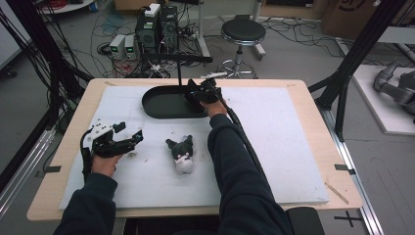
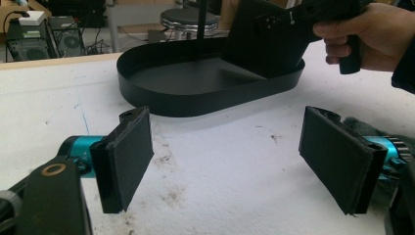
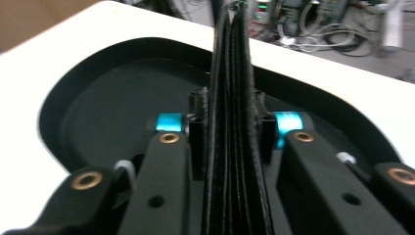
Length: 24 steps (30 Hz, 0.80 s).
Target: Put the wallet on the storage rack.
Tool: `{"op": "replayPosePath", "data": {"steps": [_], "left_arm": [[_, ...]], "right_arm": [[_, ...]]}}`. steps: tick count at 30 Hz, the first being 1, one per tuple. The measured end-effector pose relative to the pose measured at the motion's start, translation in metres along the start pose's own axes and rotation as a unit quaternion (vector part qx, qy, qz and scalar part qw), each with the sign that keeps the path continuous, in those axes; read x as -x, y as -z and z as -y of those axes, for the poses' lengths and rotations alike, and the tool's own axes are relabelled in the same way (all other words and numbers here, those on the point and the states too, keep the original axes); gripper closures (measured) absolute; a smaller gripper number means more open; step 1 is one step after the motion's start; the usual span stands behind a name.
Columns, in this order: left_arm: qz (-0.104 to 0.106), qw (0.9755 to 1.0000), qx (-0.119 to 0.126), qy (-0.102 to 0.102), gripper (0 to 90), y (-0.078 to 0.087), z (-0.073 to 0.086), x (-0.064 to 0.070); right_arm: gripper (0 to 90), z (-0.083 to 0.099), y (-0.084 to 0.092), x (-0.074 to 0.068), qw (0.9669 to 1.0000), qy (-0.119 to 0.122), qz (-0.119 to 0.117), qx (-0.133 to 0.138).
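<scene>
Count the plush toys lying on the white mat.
1: a black-and-white plush toy lies on the white mat between the person's forearms, in front of the black tray. None seems hidden.

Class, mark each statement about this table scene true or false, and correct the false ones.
1. The left gripper has its jaws wide apart with nothing between them. True.
2. The plush toy lies inside the black tray. False: it lies on the white mat, apart from the tray, between the person's two forearms.
3. The right gripper is at the tray's right end. True.
4. The stool stands on the table. False: it stands on the floor beyond the table's far edge.
5. The tray is square. False: it is a long oval with a low wall.
</scene>
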State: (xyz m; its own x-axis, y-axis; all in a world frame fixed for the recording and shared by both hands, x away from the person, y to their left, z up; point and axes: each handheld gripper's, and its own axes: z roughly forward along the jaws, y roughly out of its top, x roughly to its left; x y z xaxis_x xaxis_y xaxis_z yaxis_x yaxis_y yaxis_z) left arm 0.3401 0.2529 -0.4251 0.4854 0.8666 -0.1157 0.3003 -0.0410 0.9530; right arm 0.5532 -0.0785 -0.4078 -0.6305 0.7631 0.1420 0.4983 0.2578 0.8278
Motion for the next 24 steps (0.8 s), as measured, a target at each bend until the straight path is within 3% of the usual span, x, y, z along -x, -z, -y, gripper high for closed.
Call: {"op": "replayPosePath", "data": {"steps": [1,2,3,4,5,10,11,14,16,23,24], "left_arm": [[-0.001,1.0000,0.001,0.001,20.2,0.001,0.000,0.000],[-0.001,1.0000,0.001,0.001,20.2,0.001,0.000,0.000],[-0.002,1.0000,0.002,0.004,20.2,0.002,0.000,-0.002],[-0.002,1.0000,0.002,0.004,20.2,0.002,0.000,-0.002],[-0.002,1.0000,0.002,0.006,20.2,0.002,0.000,-0.002],[-0.002,1.0000,0.003,0.009,20.2,0.003,0.000,-0.002],[-0.002,0.9999,0.004,0.009,20.2,0.003,0.000,-0.002],[-0.002,1.0000,0.003,0.009,20.2,0.003,0.000,-0.002],[-0.001,0.9999,0.003,0.010,20.2,0.002,0.000,-0.002],[-0.002,0.9999,0.003,0.010,20.2,0.002,0.000,-0.002],[-0.002,0.9999,0.003,0.010,20.2,0.002,0.000,-0.002]], "right_arm": [[64.7,-0.001,0.003,0.003,0.9997,-0.004,0.022,-0.005],[64.7,-0.001,0.003,0.003,0.9997,-0.004,0.022,-0.005],[63.0,-0.001,0.007,0.008,0.9983,0.005,0.054,-0.020],[63.0,-0.001,0.007,0.008,0.9983,0.005,0.054,-0.020],[64.5,-0.001,0.011,0.013,0.9964,0.007,0.076,-0.036],[69.7,-0.001,0.014,0.018,0.9960,-0.017,0.076,-0.044],[74.5,-0.001,0.015,0.019,0.9968,-0.043,0.060,-0.032],[76.8,-0.001,0.014,0.018,0.9973,-0.059,0.040,-0.020],[77.4,-0.002,0.013,0.015,0.9979,-0.052,0.034,-0.015],[77.6,0.000,0.004,0.005,0.9968,-0.076,-0.025,0.007],[77.6,0.000,0.004,0.005,0.9968,-0.076,-0.025,0.007]]}}
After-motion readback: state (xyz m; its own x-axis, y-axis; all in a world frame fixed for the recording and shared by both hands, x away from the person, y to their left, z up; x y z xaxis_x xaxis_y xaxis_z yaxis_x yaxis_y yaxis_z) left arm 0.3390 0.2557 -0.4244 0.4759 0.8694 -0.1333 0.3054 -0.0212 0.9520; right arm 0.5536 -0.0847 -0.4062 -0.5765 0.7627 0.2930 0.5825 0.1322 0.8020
